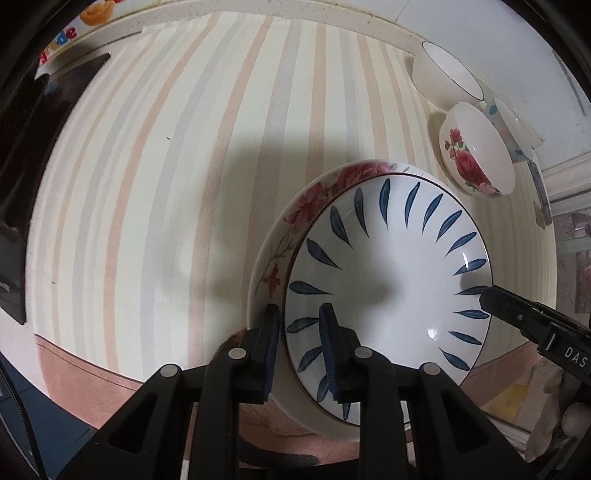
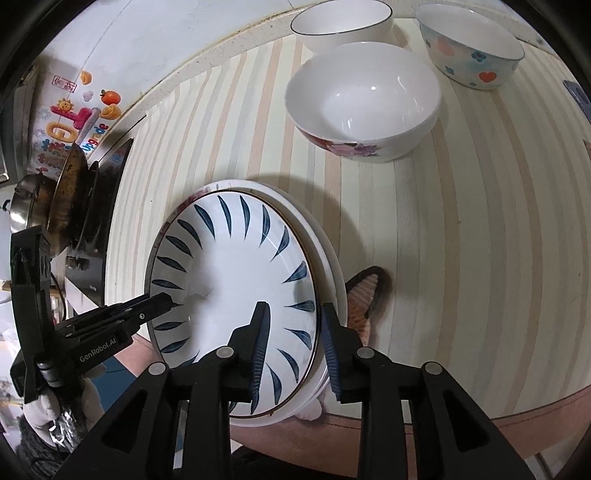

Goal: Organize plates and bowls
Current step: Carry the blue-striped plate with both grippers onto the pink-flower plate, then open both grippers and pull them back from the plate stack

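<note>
A blue-leaf plate (image 1: 391,280) lies stacked in a larger floral plate (image 1: 295,221), held above the striped table's front edge. My left gripper (image 1: 301,339) is shut on the left rim of both plates. My right gripper (image 2: 295,339) is shut on the right rim of the stack (image 2: 236,288). Each gripper shows in the other's view: the right one (image 1: 517,317) and the left one (image 2: 140,314). A rose bowl (image 2: 364,99), a plain white bowl (image 2: 341,26) and a heart-patterned bowl (image 2: 472,48) stand at the back right.
The striped table (image 1: 184,166) stretches left of the plates. A black stove with a dark wok (image 2: 74,192) and a steel pot (image 2: 26,199) stands at the table's left end. A slippered foot (image 2: 364,295) shows below the table edge.
</note>
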Available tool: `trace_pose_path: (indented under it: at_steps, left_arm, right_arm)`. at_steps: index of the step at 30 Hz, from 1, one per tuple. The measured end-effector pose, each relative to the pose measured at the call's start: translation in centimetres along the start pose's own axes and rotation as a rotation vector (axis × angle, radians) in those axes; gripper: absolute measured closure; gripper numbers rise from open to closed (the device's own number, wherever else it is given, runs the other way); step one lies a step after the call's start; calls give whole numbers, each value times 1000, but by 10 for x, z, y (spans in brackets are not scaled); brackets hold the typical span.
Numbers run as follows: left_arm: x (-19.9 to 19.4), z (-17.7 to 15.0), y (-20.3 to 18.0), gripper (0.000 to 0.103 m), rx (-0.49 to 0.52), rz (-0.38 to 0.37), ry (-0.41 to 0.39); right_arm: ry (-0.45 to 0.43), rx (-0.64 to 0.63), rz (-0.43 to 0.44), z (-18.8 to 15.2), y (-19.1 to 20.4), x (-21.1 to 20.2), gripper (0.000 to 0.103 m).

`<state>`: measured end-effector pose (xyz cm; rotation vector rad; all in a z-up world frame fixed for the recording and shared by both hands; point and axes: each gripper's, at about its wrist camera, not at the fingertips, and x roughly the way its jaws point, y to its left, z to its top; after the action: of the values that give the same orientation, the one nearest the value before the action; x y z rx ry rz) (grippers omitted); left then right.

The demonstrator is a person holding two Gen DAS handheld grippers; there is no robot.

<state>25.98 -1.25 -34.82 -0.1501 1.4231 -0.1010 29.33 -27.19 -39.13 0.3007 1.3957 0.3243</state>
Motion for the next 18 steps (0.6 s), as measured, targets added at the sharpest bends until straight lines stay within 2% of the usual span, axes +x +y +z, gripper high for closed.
trace_pose_path:
  at_steps: [4,10,18]
  left_arm:
    - [-10,-6,-4,83,8,47,-25]
    - [-47,-28,-16,83,42,99,-121]
    - [-118,-73,-31,83,95,92,-258]
  right_arm:
    - [-15,-6,-16,-4,5,-7,66]
    - [-73,-32,-57,-18,21,-40,59]
    - [-185,-105,-69,-66,60,-111,50]
